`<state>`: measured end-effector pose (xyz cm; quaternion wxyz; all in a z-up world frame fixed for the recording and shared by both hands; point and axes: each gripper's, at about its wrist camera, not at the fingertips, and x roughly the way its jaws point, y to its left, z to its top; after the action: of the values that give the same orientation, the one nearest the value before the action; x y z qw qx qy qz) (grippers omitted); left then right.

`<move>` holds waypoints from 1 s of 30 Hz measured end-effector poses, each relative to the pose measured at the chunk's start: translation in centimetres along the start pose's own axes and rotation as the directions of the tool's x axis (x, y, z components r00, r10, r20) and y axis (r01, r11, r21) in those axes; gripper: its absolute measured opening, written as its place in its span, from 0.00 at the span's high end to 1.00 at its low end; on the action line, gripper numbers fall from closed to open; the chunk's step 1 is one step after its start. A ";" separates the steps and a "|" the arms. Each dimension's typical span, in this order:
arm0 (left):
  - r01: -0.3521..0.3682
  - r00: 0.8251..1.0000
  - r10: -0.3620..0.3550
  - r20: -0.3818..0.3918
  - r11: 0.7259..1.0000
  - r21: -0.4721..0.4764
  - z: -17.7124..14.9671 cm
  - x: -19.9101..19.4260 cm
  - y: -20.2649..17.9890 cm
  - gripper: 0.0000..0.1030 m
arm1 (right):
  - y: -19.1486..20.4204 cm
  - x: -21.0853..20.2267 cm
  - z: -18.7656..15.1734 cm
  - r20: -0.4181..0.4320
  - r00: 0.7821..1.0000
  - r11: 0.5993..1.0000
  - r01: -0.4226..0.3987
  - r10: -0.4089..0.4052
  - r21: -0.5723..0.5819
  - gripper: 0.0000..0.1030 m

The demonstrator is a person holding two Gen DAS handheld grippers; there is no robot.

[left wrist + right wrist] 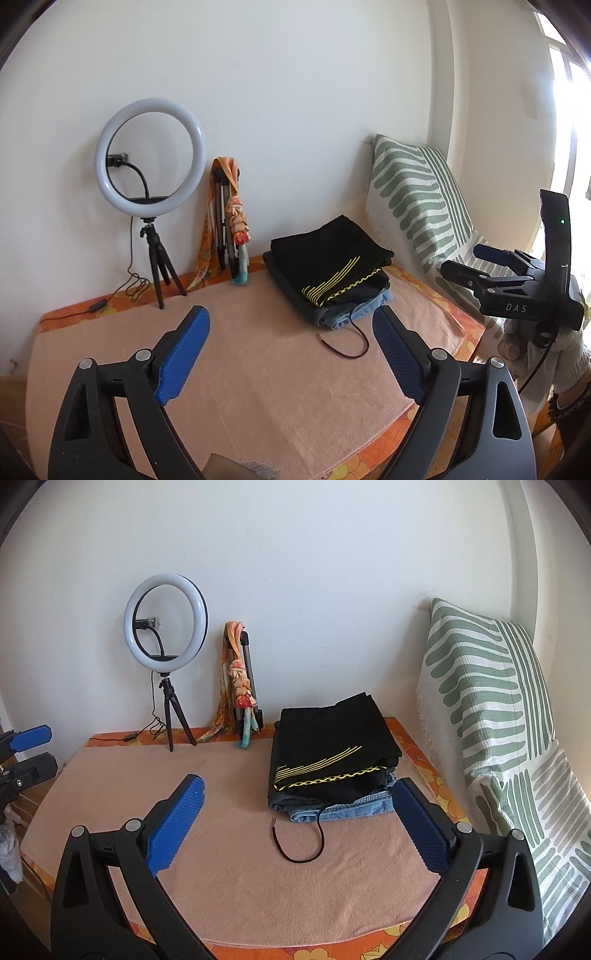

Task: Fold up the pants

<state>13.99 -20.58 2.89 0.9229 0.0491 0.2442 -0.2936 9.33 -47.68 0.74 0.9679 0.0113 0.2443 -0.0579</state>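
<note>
A stack of folded clothes sits at the back right of the peach-covered table [258, 387] [240, 867]. Black pants with yellow stripes [332, 262] [332, 746] lie on top, a dark grey garment under them, and blue jeans [354, 314] [347, 810] at the bottom. A black drawstring [351, 347] [303, 845] trails from the stack onto the cloth. My left gripper [291, 332] is open and empty above the table, short of the stack. My right gripper [297, 805] is open and empty, also short of the stack. Each gripper shows at the edge of the other's view [476, 266] [31, 753].
A ring light on a small tripod [149, 162] [166, 627] stands at the back left with its cable on the table. A folded tripod wrapped in an orange scarf [229, 221] [240, 686] leans on the wall. A green-striped cushion [417, 195] [491, 686] stands at the right.
</note>
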 end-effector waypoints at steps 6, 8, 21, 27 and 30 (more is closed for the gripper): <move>-0.037 0.999 0.036 -0.018 0.998 -0.047 -4.7 -1.6 -0.3 0.00 | 2.4 -1.6 -3.4 -0.007 1.000 1.000 -0.021 0.021 -0.011 0.00; -0.049 0.998 0.047 -0.036 0.997 -0.063 -6.0 -1.7 -0.5 0.00 | 2.9 -1.8 -4.4 -0.018 1.000 1.000 -0.023 0.023 -0.008 0.00; -0.123 0.992 0.120 -0.048 0.991 -0.060 -9.0 -2.6 -1.7 0.00 | 3.7 -3.2 -9.1 -0.017 1.000 0.999 0.013 -0.012 0.044 0.00; -0.102 0.992 0.096 -0.076 0.992 -0.070 -9.6 -2.2 -2.0 0.00 | 3.0 -3.7 -9.6 -0.019 0.999 0.996 0.038 -0.036 0.083 0.00; -0.100 0.993 0.096 -0.073 0.993 -0.067 -9.7 -2.4 -2.1 0.00 | 2.7 -3.9 -9.6 -0.016 0.999 0.994 0.047 -0.046 0.097 0.00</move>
<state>6.97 -18.83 -4.31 0.9284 0.0387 0.2835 -0.2373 1.66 -44.09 -5.89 0.9629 0.0530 0.2479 -0.0922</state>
